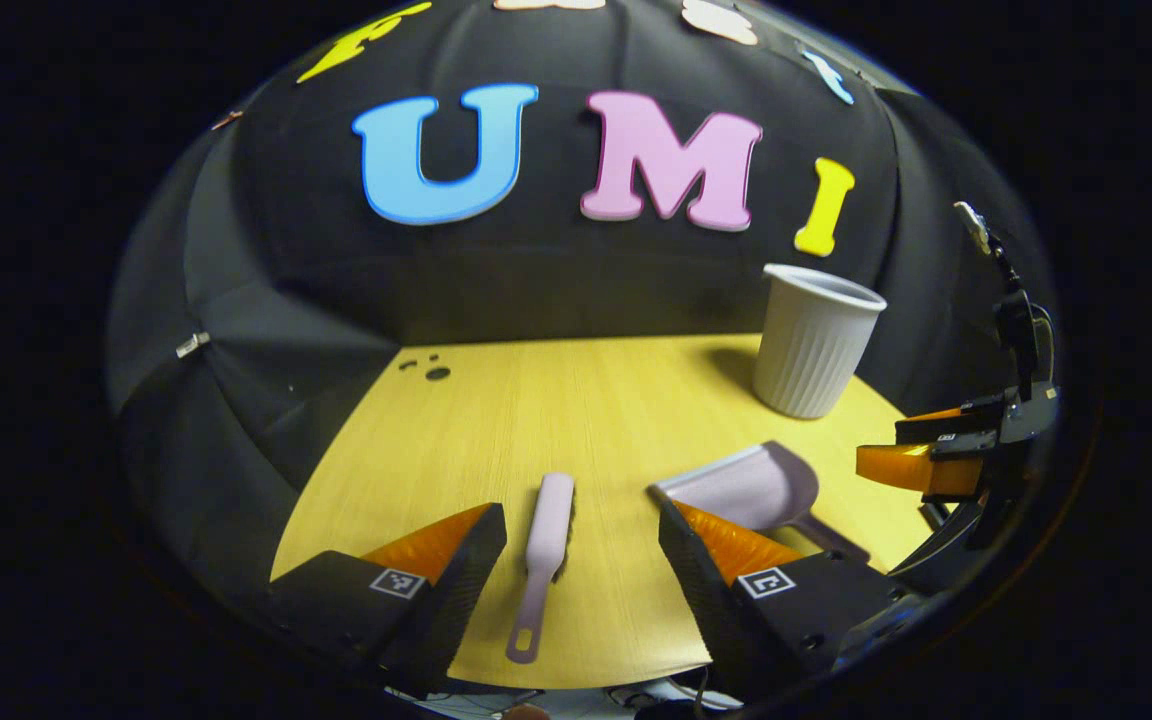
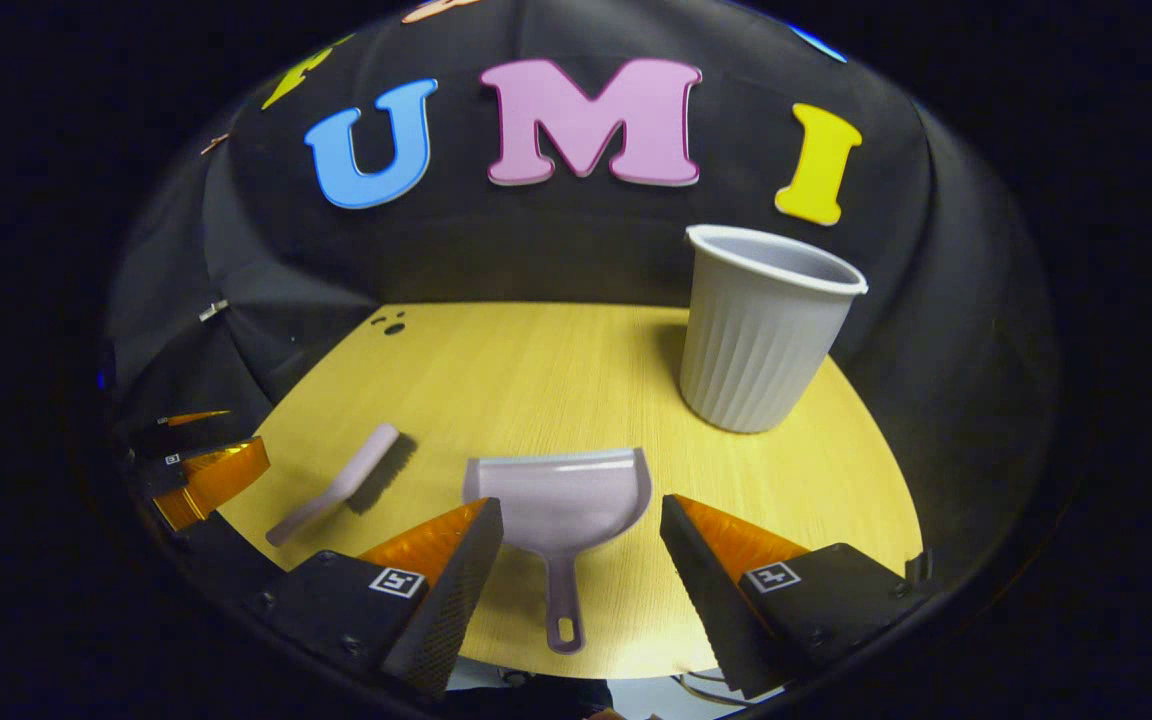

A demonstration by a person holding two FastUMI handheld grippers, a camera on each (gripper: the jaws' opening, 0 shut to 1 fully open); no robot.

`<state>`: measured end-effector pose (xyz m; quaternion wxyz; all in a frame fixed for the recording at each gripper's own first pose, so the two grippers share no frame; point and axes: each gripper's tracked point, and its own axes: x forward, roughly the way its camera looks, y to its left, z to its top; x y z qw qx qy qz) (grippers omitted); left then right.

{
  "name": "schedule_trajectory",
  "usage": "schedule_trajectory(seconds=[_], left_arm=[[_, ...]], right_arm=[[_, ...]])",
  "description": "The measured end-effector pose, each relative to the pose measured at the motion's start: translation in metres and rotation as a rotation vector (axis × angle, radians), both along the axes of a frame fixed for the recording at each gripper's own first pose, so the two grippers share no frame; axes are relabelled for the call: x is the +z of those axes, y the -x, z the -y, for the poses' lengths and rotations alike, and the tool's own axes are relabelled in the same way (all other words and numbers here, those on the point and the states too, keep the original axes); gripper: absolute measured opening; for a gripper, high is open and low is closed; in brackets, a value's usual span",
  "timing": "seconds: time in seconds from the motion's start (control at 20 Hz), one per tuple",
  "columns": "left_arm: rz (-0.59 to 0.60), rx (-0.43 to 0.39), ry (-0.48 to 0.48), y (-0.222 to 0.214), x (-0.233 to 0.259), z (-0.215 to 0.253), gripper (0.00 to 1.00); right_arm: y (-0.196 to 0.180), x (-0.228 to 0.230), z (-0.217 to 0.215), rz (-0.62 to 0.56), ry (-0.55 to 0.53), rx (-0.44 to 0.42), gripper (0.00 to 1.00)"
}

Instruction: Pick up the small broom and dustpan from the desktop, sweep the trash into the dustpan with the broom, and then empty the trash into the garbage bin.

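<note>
broom (image 1: 548, 545) between spread left hand-held gripper (image 1: 581, 545) fingers; dustpan (image 2: 558, 500) between spread right hand-held gripper (image 2: 581, 540).

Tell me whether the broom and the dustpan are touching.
Apart. The right gripper view shows bare desktop between the broom and the dustpan.

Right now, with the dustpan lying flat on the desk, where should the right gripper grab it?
Probably by the thin handle, coming straight down from above. The dustpan lies flat, its handle pointing back between the open right gripper fingers; the scoop looks too wide.
</note>
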<state>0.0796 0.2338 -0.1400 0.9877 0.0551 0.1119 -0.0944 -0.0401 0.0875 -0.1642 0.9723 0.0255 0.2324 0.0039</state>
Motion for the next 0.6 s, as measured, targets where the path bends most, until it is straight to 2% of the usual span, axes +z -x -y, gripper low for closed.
schedule_trajectory(seconds=[0.15, 0.35, 0.5, 0.6], left_arm=[[0.101, -0.006, 0.019, 0.022, 0.028, 0.001, 0.97], [0.256, -0.029, 0.023, 0.060, 0.061, 0.006, 0.97], [0.289, -0.034, 0.047, 0.079, 0.067, 0.015, 0.97], [0.288, -0.026, 0.068, 0.086, 0.067, 0.019, 0.97]], right_arm=[[0.019, 0.046, -0.005, 0.134, -0.027, 0.002, 1.00], [0.047, 0.087, -0.014, 0.303, -0.011, 0.034, 0.99], [0.060, 0.103, -0.005, 0.390, 0.047, 0.031, 0.99], [0.075, 0.102, -0.004, 0.403, 0.066, 0.018, 0.99]])
